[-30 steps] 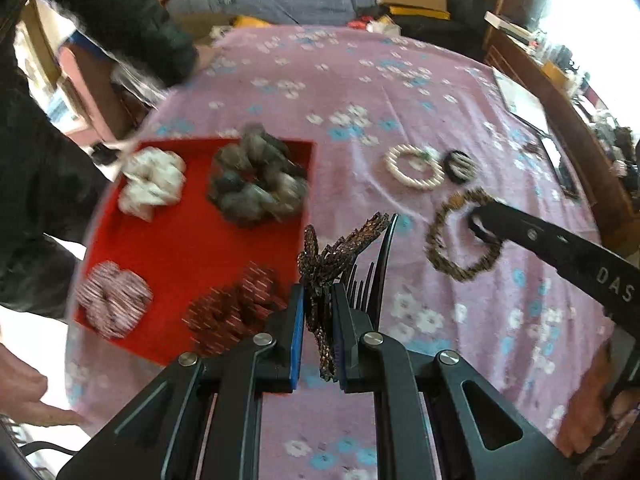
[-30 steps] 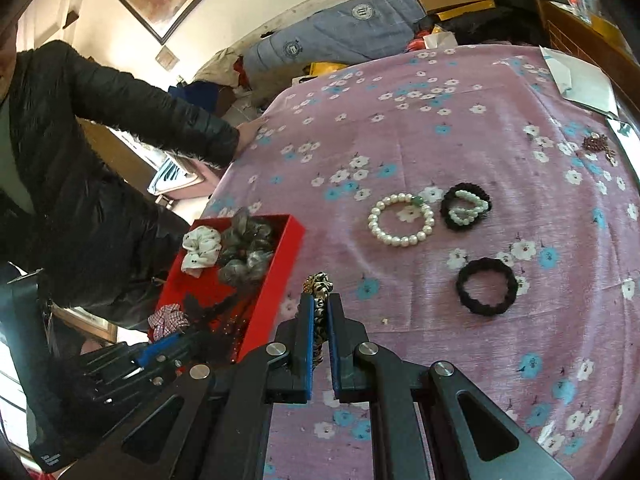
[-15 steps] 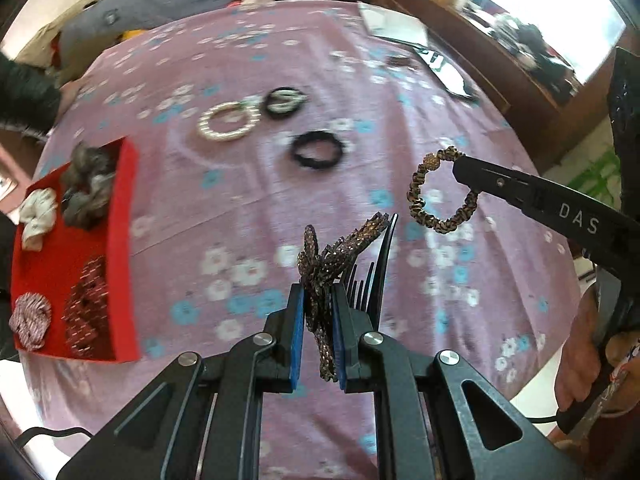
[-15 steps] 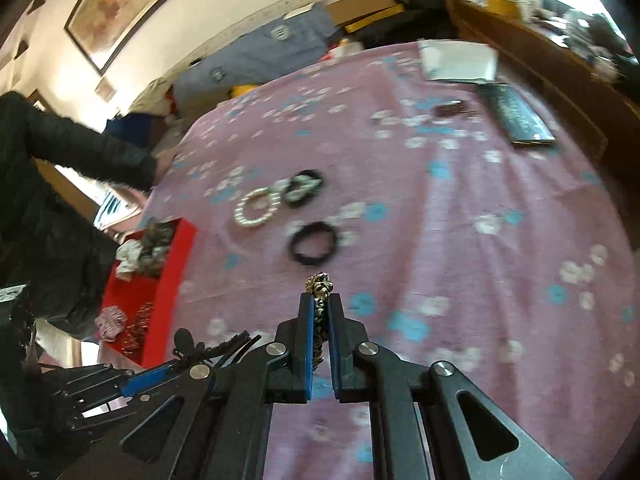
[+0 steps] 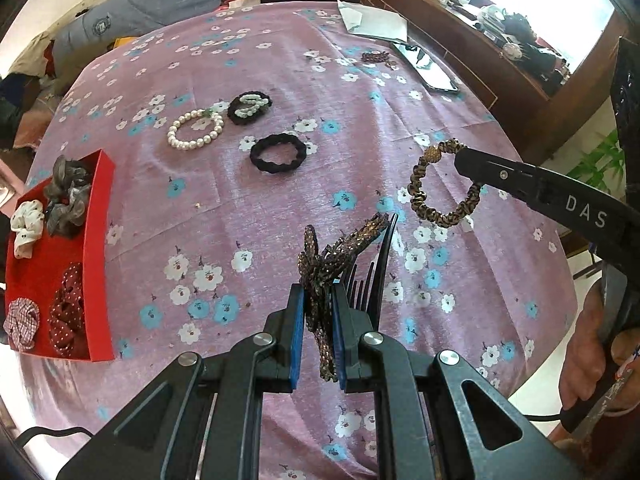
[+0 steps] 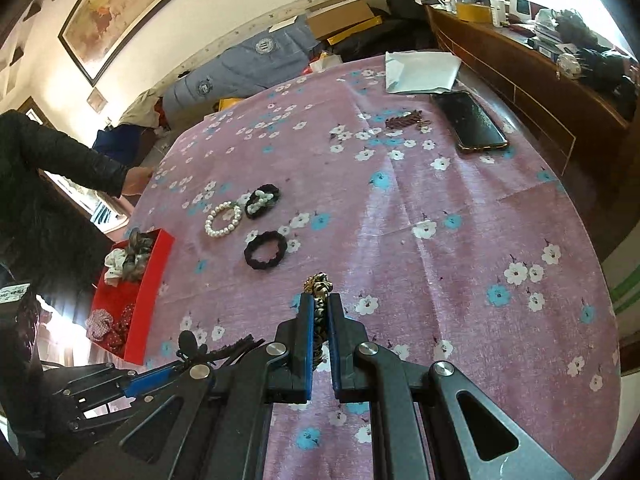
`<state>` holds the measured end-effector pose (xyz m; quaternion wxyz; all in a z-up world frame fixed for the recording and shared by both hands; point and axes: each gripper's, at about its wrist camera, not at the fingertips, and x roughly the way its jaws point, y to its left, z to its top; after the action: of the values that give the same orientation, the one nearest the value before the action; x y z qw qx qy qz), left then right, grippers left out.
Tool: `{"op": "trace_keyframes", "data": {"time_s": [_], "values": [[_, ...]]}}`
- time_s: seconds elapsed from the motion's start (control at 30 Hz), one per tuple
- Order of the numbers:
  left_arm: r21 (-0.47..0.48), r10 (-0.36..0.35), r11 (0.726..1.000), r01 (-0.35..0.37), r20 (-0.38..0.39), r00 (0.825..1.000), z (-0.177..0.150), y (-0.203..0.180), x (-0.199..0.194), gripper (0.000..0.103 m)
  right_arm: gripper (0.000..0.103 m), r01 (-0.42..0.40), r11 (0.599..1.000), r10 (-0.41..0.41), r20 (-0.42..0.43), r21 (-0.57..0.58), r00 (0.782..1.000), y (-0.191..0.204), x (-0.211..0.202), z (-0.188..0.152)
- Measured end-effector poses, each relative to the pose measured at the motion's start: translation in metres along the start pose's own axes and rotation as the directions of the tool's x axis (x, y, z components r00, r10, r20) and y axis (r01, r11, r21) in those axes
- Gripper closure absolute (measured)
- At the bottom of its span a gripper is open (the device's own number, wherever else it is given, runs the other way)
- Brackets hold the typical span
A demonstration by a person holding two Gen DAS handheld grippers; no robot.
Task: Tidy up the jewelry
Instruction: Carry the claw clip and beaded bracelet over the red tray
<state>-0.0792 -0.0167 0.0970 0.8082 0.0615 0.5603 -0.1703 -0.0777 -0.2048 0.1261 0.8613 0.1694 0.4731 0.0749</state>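
Above the purple flowered surface point(image 5: 280, 208), left gripper point(image 5: 318, 304) clamped on a sequined bow comb point(image 5: 340, 252), right gripper point(image 6: 320, 310) clamped on a leopard-print scrunchie point(image 5: 444, 184), both well apart from the red tray point(image 5: 98, 248) at left edge.

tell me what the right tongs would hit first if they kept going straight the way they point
Most likely bare tablecloth just past the leopard-print hair tie that the right tongs hold; the black scrunchie lies left of that line, though depth is uncertain.
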Motion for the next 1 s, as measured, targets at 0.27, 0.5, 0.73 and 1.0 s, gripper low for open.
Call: {"op": "trace_keyframes", "data": {"time_s": [0.27,0.5,0.73,1.0], "values": [[-0.026,-0.005,1.000,0.005,-0.010,1.000,-0.007,0.015,0.001,0.091,0.096,-0.020,1.000,0.019,-0.021,-0.024,1.000,0.018,0.011,-0.001],[-0.048,-0.023,0.999,0.022,-0.017,1.000,-0.012,0.035,0.001,0.091,0.096,-0.019,0.999,0.017,-0.043,-0.043,0.999,0.040,0.024,-0.003],[-0.110,-0.003,0.994,0.005,0.023,1.000,-0.013,0.081,-0.012,0.091,0.096,-0.034,0.997,0.030,-0.051,-0.076,0.998,0.075,0.036,0.002],[-0.279,0.098,0.958,-0.073,0.076,0.992,-0.020,0.185,-0.048,0.091,0.095,-0.115,0.982,0.105,-0.078,-0.149,0.991,0.147,0.063,0.014]]}}
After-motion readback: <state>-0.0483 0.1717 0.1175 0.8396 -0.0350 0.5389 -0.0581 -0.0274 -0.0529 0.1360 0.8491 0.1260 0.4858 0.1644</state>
